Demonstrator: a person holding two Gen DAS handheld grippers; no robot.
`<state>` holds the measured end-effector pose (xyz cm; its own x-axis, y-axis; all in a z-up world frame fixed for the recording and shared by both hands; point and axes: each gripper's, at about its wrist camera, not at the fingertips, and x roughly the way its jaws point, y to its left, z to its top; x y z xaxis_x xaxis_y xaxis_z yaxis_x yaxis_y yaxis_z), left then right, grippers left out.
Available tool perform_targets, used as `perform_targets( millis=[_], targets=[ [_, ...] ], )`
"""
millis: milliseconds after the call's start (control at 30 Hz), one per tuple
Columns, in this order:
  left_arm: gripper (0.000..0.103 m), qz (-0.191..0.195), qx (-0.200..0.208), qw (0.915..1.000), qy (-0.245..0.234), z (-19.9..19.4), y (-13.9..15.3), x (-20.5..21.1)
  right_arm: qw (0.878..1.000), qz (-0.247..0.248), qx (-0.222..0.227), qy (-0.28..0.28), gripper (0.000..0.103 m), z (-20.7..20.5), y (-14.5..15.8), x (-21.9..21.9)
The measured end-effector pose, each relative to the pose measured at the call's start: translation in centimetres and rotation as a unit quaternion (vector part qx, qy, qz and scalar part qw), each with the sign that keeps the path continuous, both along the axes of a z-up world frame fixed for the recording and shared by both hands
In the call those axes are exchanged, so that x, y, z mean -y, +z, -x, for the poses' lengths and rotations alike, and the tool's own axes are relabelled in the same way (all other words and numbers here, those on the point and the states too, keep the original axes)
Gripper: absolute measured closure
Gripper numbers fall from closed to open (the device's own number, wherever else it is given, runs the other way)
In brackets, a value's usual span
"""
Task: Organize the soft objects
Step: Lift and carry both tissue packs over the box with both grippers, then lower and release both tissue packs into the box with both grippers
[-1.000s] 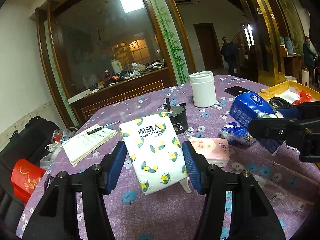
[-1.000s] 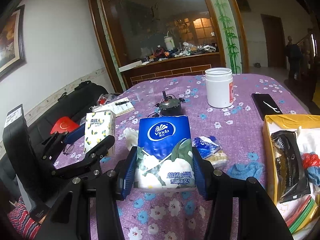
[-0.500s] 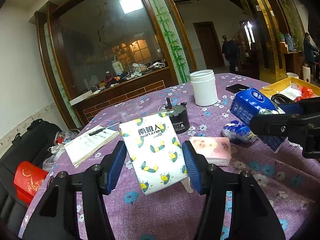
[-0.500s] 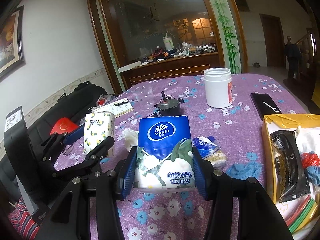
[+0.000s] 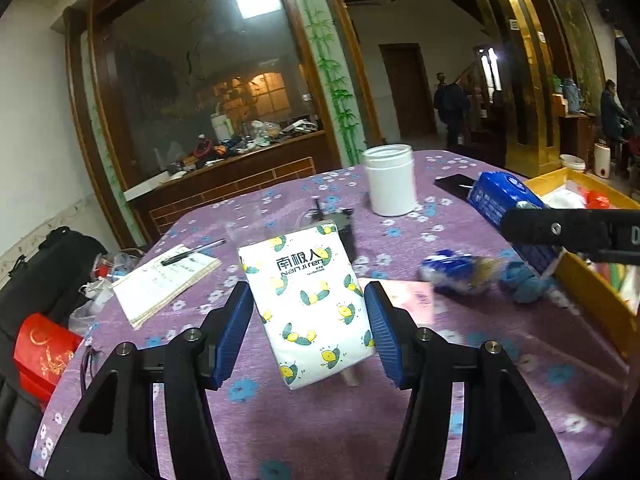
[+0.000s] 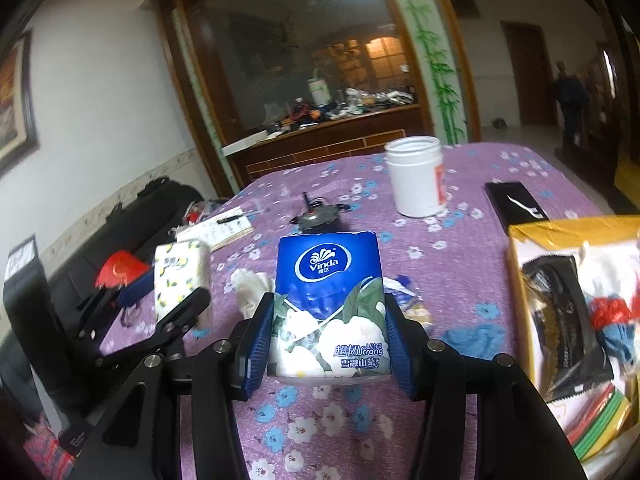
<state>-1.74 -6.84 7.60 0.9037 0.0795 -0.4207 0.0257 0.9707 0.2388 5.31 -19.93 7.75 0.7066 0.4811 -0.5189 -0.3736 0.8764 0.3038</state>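
My left gripper point(image 5: 308, 324) is shut on a white tissue pack with yellow bees point(image 5: 306, 300) and holds it above the purple flowered tablecloth point(image 5: 320, 420). My right gripper point(image 6: 328, 340) is shut on a blue Vinda tissue pack point(image 6: 330, 300), also held above the cloth. The Vinda pack point(image 5: 508, 216) and the right gripper's arm show at the right of the left wrist view. The bee pack point(image 6: 182, 280) shows at the left of the right wrist view. A pink tissue pack point(image 5: 408, 300), a blue wrapped packet point(image 5: 460, 272) and a blue cloth point(image 5: 524, 280) lie on the table.
A yellow box point(image 6: 568, 228) holding soft items stands at the right edge. A white jar point(image 6: 416, 176), a small black motor point(image 6: 316, 220), a black phone point(image 6: 514, 204) and a notebook with a pen point(image 5: 164, 276) sit on the table. A black bag point(image 5: 44, 276) lies left.
Both grippers have kept their packs. The right gripper has moved toward the yellow box, which now shows closer in both views; the left gripper has swung slightly right.
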Motion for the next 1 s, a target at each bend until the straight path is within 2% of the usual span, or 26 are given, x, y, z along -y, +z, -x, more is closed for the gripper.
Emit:
perform_targets(
  millis=[167, 333, 433, 567, 733, 833, 1000],
  targets=[
    [0.047, 0.016, -0.018, 0.9983, -0.052, 0.4, 1.3, 3.6, 0.999, -0.019, -0.004, -0.029, 0.051, 0.6, 0.9, 2.8],
    [0.047, 0.036, -0.044, 0.9914, -0.118, 0.4, 2.3, 8.4, 0.997, -0.039, -0.007, -0.070, 0.051, 1.8, 2.0, 7.7],
    [0.047, 0.060, -0.076, 0.9826, -0.159, 0.1, 2.3, 11.4, 0.994, -0.044, -0.006, -0.105, 0.050, 2.6, 2.6, 11.1],
    [0.047, 0.093, -0.128, 0.9651, -0.209, -0.5, 1.8, 15.2, 0.986, -0.044, -0.009, -0.162, 0.050, 3.9, 2.6, 16.2],
    [0.047, 0.114, -0.184, 0.9470, -0.238, -1.5, 0.8, 19.4, 0.976, -0.027, -0.035, -0.212, 0.050, 4.7, 1.5, 21.0],
    [0.047, 0.116, -0.202, 0.9403, -0.248, -1.5, 0.4, 21.1, 0.971, -0.019, -0.051, -0.231, 0.050, 4.8, 0.8, 22.9],
    [0.047, 0.107, -0.219, 0.9355, -0.255, -1.5, -0.6, 23.6, 0.966, 0.001, -0.074, -0.247, 0.049, 4.8, -0.3, 24.5]
  ],
)
